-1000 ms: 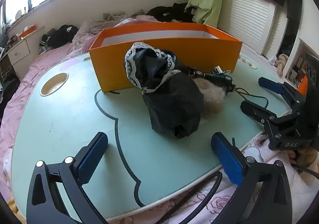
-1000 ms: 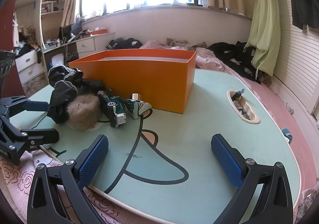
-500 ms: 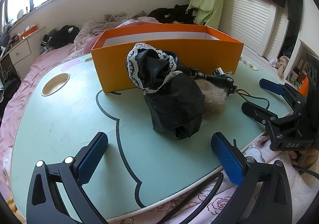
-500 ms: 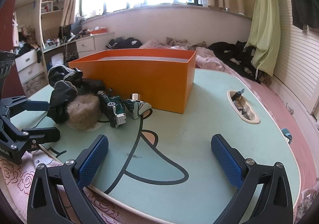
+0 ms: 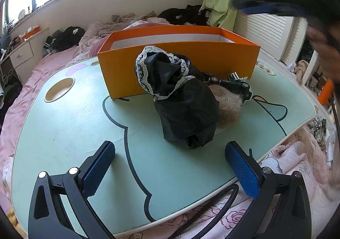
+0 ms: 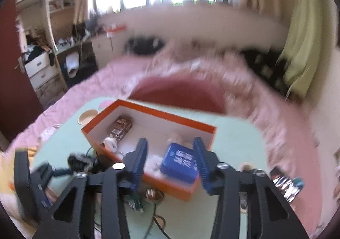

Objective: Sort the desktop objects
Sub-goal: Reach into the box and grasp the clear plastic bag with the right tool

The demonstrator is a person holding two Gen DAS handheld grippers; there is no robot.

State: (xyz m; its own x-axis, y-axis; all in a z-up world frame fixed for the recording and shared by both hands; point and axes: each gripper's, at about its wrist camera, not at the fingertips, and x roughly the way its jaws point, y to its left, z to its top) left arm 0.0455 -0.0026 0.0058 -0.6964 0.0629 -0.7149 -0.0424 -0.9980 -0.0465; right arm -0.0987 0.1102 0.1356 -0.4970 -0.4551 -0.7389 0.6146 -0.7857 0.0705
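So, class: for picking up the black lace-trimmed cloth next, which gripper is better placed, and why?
Left. The left gripper is open and low, with the black cloth just ahead. The right gripper is raised above the orange box, jaws closing on nothing.

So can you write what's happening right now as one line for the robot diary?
left gripper: open, empty, above table | right gripper: closing, empty, above orange box | black cloth: on table

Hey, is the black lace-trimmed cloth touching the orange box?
Touching. In the left wrist view the black cloth leans against the front wall of the orange box, with no table showing between them.
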